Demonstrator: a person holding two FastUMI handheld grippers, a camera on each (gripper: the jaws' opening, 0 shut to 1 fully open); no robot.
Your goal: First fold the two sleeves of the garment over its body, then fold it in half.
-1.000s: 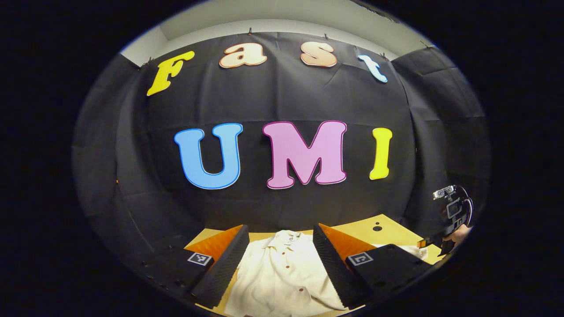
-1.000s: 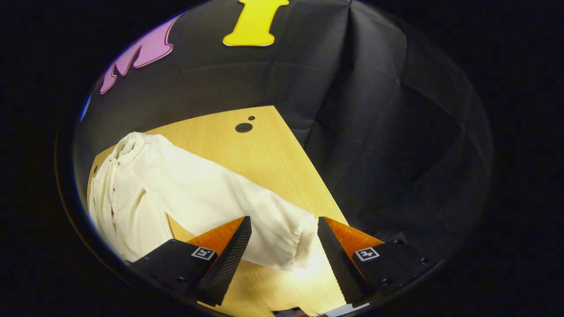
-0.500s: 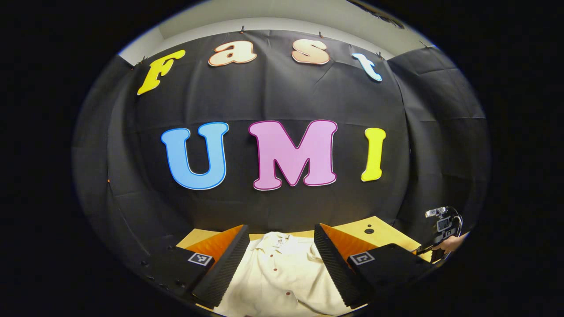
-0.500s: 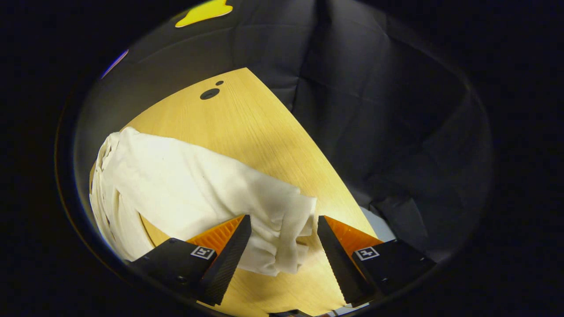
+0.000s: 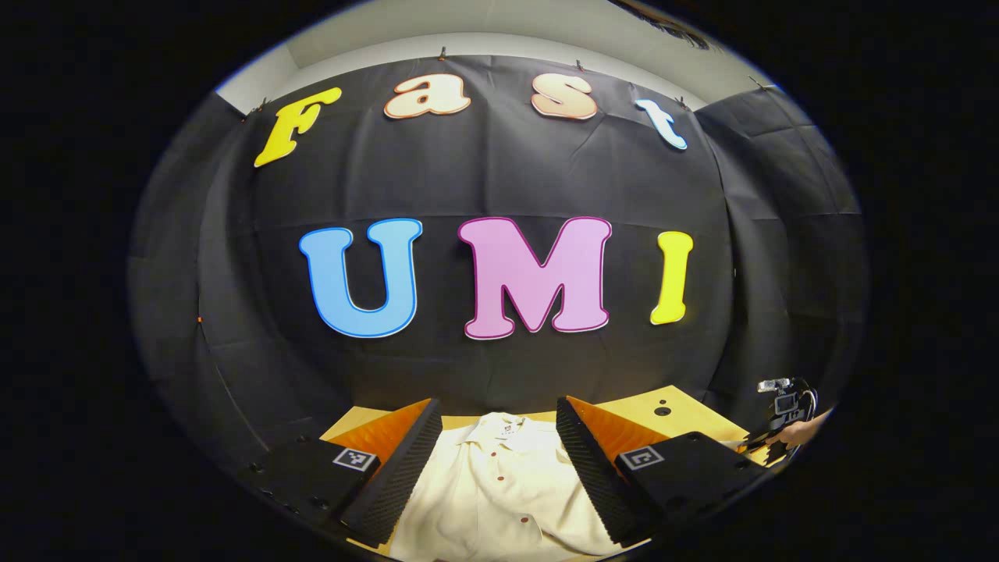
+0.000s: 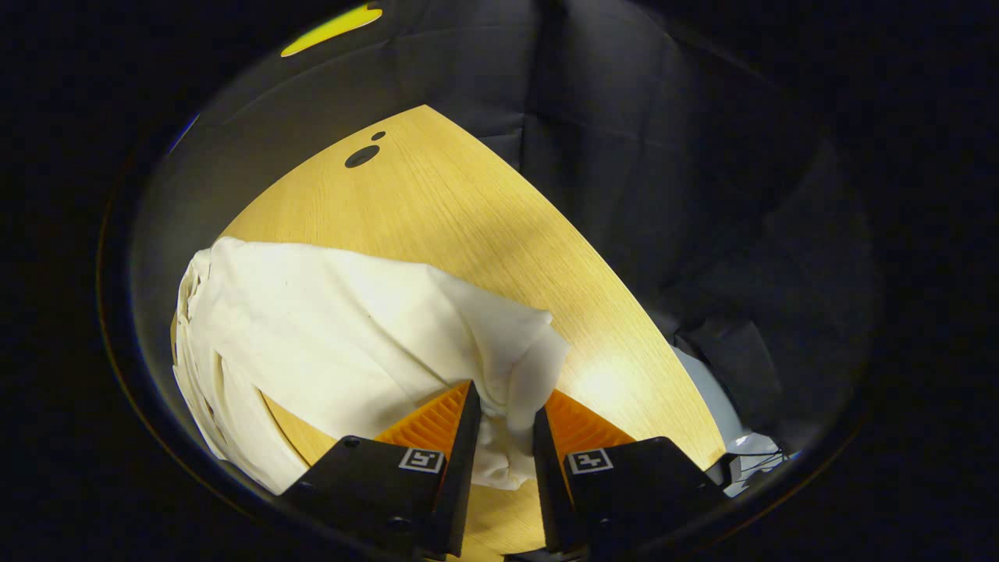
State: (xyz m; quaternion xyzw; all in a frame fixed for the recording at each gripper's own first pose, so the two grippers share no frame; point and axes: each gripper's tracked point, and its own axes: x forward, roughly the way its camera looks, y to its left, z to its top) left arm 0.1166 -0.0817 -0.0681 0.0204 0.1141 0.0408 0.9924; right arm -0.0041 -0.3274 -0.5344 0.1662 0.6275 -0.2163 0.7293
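Right gripper view: we see our right gripper [image 6: 503,437] with its jaws drawn in close on the bunched cuff end of the sleeve [image 6: 499,367] of the cream button-up shirt [image 6: 312,343], which lies spread on the wooden table [image 6: 468,226]. In the left gripper view, our left gripper [image 5: 495,460] hangs wide apart and empty above the shirt's buttoned front — collar toward the wall — while the right gripper and the hand [image 5: 796,431] holding it sit low at the far right table edge.

The garment [image 6: 335,328] is soft, matt cream cloth, creased near its cuff. Under it, the counter [image 6: 468,226] is smooth pale wood with fine grain and a slight sheen.
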